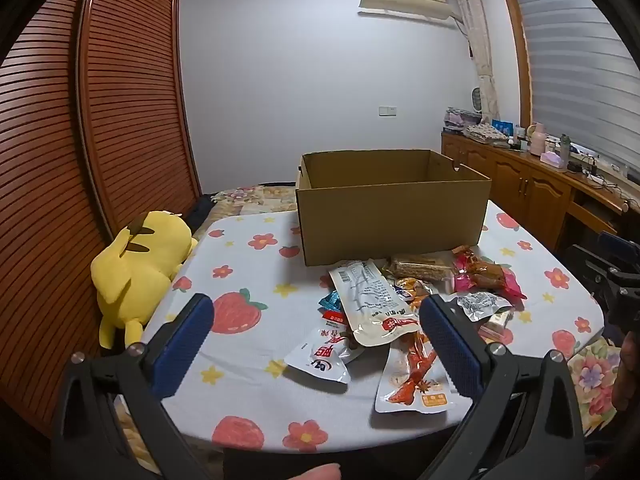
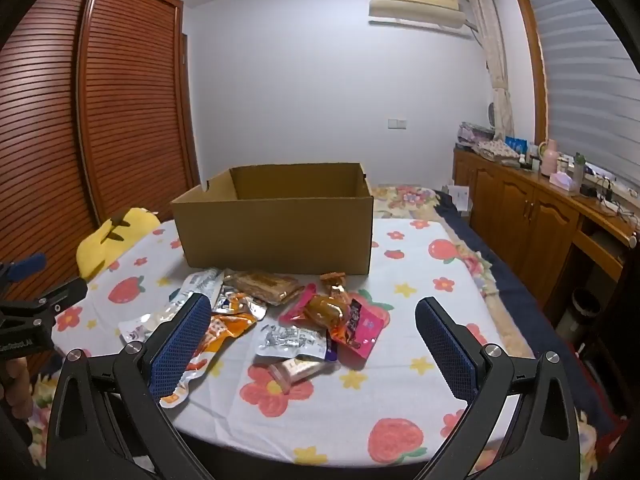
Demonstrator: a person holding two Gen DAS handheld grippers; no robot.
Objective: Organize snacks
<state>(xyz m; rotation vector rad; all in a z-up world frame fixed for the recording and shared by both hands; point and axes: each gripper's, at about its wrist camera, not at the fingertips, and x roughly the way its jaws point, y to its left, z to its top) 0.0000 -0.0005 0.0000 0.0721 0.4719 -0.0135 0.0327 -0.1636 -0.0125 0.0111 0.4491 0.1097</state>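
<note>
— While you hover over the table (image 1: 248, 344), how do your tools stand?
— Left gripper (image 1: 316, 316): jaws apart, nothing between. Right gripper (image 2: 314, 320): the same.
— And the stock?
— Snacks (image 2: 288, 312): loose heap on the cloth, just before the box (image 2: 276, 232). Plush (image 1: 140, 264): table's left edge.

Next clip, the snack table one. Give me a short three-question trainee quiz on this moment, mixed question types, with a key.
1. True or false: the cardboard box stands in front of the snack pile, nearer the cameras.
2. Which is shut on a packet? A) left claw B) right claw C) neither
3. Fill in: the yellow plush toy lies at the table's ___ edge in the left wrist view.

Key: 1 false, the box stands behind the pile. 2 C, both are wide open and hold nothing. 3 left.
</note>
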